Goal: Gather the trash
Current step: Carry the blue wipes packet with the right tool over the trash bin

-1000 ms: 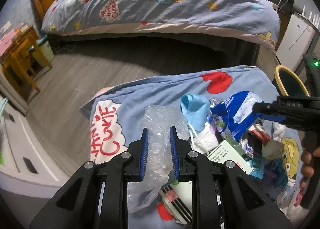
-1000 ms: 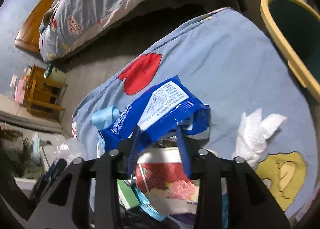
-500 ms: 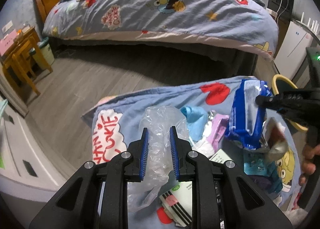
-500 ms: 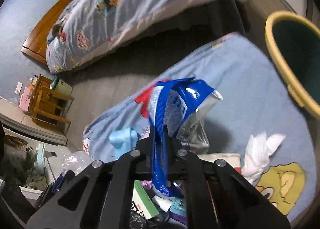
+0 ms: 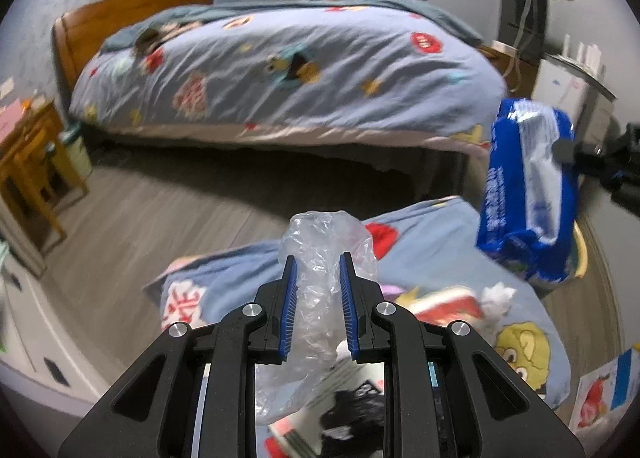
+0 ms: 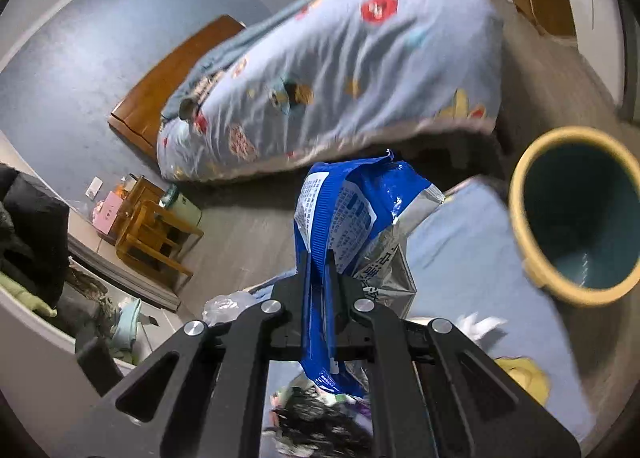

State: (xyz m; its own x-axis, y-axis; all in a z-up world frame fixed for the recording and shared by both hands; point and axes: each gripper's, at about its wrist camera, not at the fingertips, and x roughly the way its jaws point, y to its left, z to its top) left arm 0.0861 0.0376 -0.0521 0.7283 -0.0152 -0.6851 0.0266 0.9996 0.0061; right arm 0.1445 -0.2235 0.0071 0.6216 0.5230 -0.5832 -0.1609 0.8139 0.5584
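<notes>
Print on the blue packet (image 6: 344,217) your right gripper (image 6: 319,258) clamps is unreadable; your left gripper (image 5: 318,270) pinches a clear bag (image 5: 324,246)

Ahead-right of my right gripper (image 6: 318,258) the bin (image 6: 520,193) is gaping open, nothing covering its mouth, though the blue packet (image 6: 344,209) is hanging off my tips and blocking the view straight ahead. Beyond my left gripper (image 5: 318,294) bare floor (image 5: 168,209) is lying free up to the bed (image 5: 280,69). Below both, litter (image 5: 448,304) is crowding the patterned cloth (image 5: 432,242).
</notes>
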